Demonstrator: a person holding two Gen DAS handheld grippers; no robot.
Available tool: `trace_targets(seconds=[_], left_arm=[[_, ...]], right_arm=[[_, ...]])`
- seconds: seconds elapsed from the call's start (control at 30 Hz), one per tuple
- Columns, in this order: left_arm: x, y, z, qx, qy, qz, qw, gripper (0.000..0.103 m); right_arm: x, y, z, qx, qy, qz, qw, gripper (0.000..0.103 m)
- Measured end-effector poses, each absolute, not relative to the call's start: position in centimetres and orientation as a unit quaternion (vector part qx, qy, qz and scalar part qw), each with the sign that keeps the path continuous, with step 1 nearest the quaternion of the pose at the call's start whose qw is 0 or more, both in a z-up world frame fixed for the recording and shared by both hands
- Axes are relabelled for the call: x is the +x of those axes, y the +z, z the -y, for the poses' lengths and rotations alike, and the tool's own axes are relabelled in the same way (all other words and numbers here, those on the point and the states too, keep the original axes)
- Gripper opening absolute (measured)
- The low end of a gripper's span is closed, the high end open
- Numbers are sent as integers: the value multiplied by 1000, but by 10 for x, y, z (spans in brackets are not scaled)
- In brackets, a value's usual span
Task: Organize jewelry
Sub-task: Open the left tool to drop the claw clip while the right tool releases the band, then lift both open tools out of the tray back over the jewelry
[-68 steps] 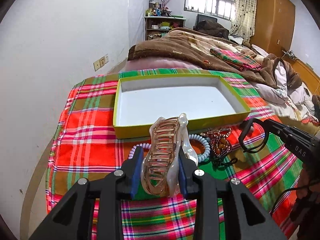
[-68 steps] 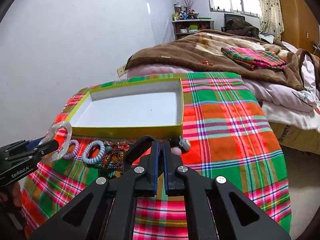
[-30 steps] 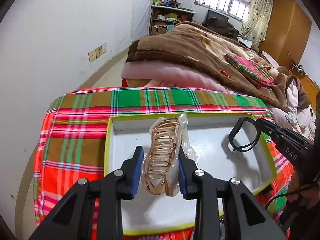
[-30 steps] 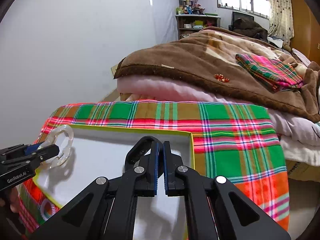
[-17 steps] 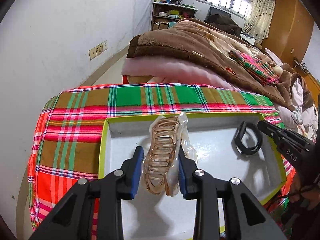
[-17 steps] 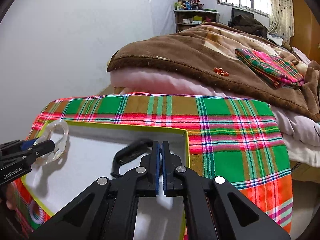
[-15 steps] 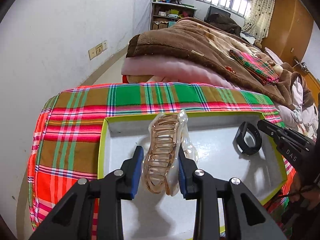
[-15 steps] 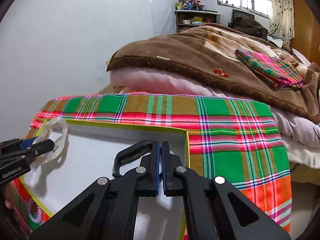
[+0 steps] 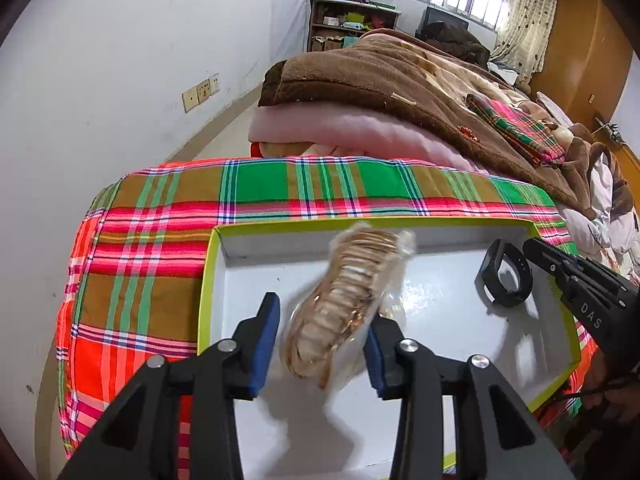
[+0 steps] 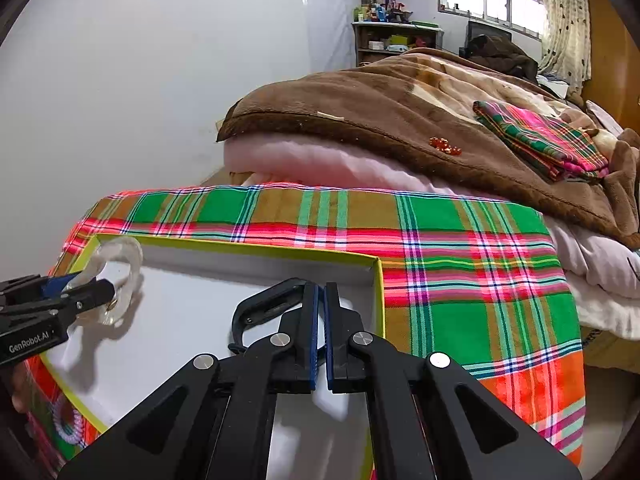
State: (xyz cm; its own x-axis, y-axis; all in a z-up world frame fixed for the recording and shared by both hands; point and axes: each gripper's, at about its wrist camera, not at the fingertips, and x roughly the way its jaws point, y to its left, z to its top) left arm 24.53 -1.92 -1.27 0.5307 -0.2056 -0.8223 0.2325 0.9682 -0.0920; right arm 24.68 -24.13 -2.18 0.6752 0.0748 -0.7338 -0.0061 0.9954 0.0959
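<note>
Left gripper wide open over tray centre; hair claw tilted, blurred, touching right pad. Right gripper pinches black band near right wall; tray floor mostly bare.

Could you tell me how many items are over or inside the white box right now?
2. The hair claw tumbles blurred between the open left gripper fingers above the box; the black band sits near the right wall, at the right gripper. Others may be hidden behind the grippers.
</note>
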Motion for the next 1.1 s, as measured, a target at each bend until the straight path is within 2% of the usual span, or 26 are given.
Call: trace_targets(seconds=[0.33, 0.5, 1.0, 1.1], left_arm=[[241, -10, 17, 10, -123, -466, 876, 50], [239, -6, 14, 2, -126, -464, 877, 57], [201, 16, 7, -7, -122, -442, 889, 60], [187, 25, 6, -3, -116, -429, 896, 61]], right_arm=[[244, -19, 243, 54, 21, -398, 916, 11], [241, -17, 242, 57, 23, -396, 916, 11], [210, 8, 239, 64, 29, -372, 926, 15], [197, 16, 237, 67, 31, -362, 929, 20]])
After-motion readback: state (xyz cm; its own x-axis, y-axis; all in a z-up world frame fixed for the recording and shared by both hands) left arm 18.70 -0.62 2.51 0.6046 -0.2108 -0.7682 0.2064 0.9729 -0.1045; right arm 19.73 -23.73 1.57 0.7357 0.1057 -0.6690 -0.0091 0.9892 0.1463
